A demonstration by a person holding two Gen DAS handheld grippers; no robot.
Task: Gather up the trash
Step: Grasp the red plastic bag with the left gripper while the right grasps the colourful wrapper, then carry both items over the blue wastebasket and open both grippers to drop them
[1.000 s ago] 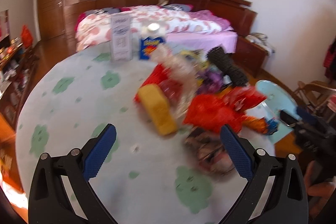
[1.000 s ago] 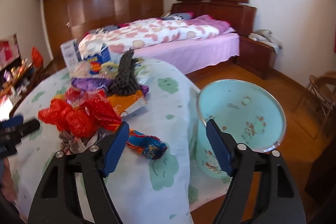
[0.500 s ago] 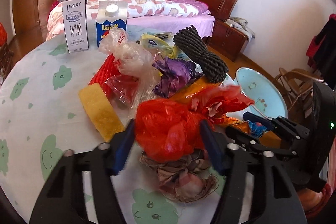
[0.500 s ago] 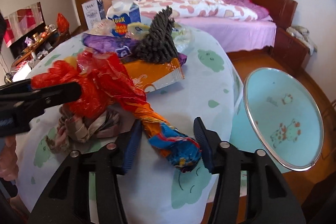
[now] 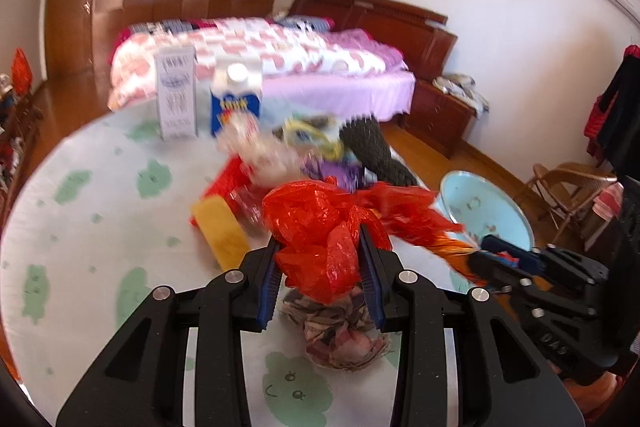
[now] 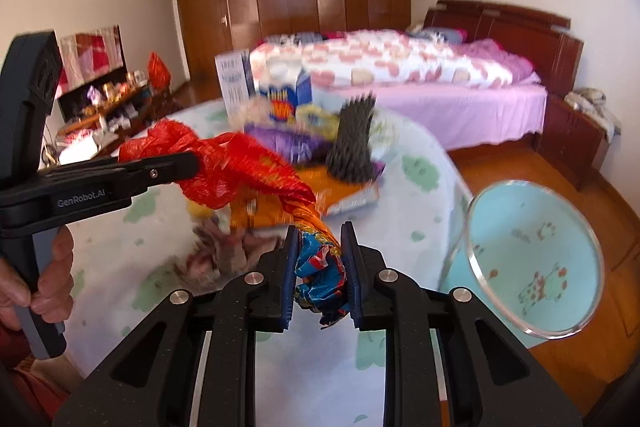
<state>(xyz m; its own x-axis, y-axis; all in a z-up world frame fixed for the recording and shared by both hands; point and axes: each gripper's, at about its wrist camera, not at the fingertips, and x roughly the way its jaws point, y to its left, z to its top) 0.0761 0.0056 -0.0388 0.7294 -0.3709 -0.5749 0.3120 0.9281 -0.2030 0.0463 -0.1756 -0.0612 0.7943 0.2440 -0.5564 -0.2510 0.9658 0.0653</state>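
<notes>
My left gripper [image 5: 320,267] has just been closing, and its blue pads now pinch a crumpled red plastic bag [image 5: 316,227], which bulges up between them above the table [image 5: 100,227]. My right gripper [image 6: 320,267] has also just been closing, and its pads press on a twisted blue and orange wrapper [image 6: 320,267]. The red bag and the wrapper join into one long twisted strip that stretches between my two grippers, off the tablecloth.

Below the red bag a wad of crumpled brownish paper [image 5: 340,331] lies on the cloth, close to my left fingers. Behind it sits the rest of the pile: a yellow sponge [image 5: 220,235], a clear plastic bag [image 5: 260,151], a purple wrapper [image 5: 332,171] and a dark ribbed roll [image 5: 376,151]. Further back two cartons stand upright side by side, a white one [image 5: 176,99] and a blue one with a white cap [image 5: 236,99].

A pale blue bin [image 6: 532,259] stands just beside the table edge on my right, its mouth tilted toward my right camera. In the right view, a hand [image 6: 40,283] grips the left gripper's handle. A bed [image 6: 400,71] with a pink spotted quilt stands beyond the table.
</notes>
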